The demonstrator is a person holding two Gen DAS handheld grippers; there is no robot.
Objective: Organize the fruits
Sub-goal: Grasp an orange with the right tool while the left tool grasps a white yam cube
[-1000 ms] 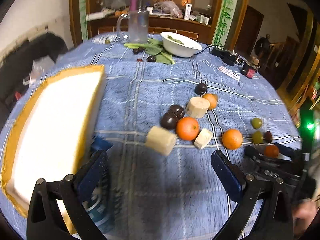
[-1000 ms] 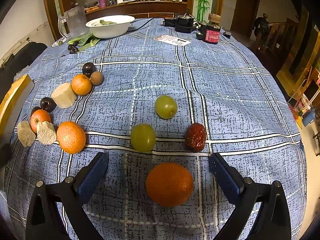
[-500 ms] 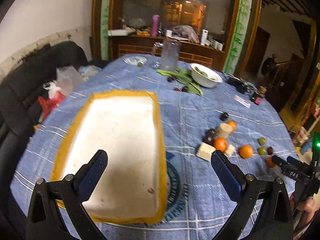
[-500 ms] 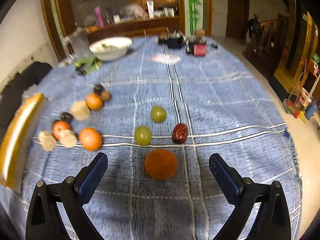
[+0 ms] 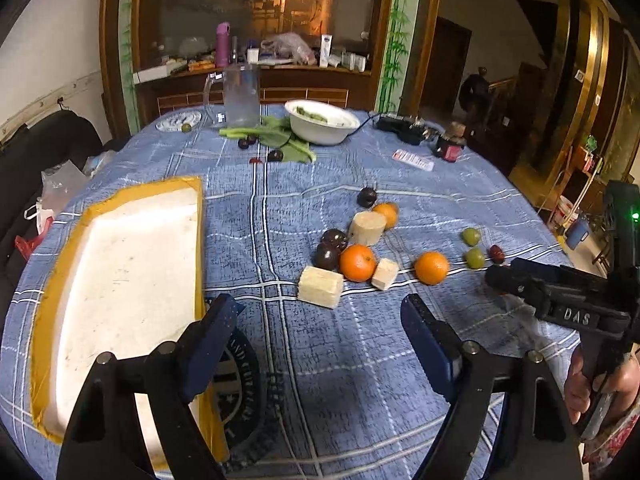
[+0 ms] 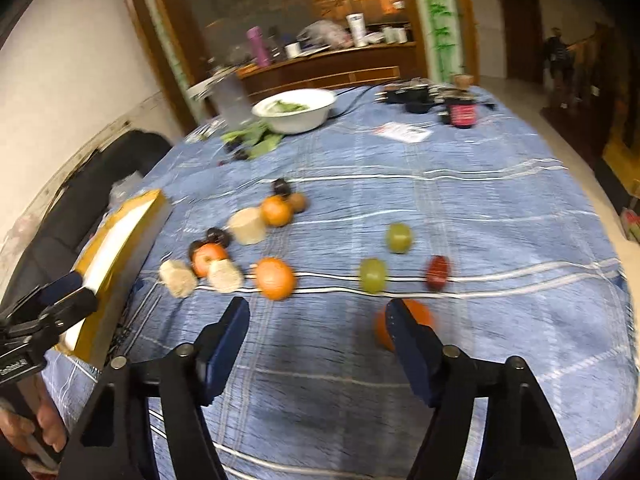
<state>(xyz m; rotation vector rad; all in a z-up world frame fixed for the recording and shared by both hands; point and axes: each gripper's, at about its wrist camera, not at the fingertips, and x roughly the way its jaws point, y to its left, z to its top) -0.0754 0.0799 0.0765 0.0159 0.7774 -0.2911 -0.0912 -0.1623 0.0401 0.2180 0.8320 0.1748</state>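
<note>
Both jaws are closing on nothing: the left gripper (image 5: pixel 320 332) has swung back from the tray (image 5: pixel 120 276) toward the fruits (image 5: pixel 358 263); the right gripper (image 6: pixel 320 336), blurred, probably approaches the orange (image 6: pixel 420 312) right of the tray.

White raised letters "DAS" stand on the black plastic body of the right gripper (image 5: pixel 576 314), seen from the left wrist view. A dark round printed emblem on the blue checked tablecloth (image 5: pixel 240 380), partly under the yellow-rimmed white foam tray (image 5: pixel 120 280), carries white lettering around its ring; only fragments such as "AND" can be made out (the rest is covered or too distorted). A small white label on the black left gripper body (image 6: pixel 14 364) bears print too blurred to read.
</note>
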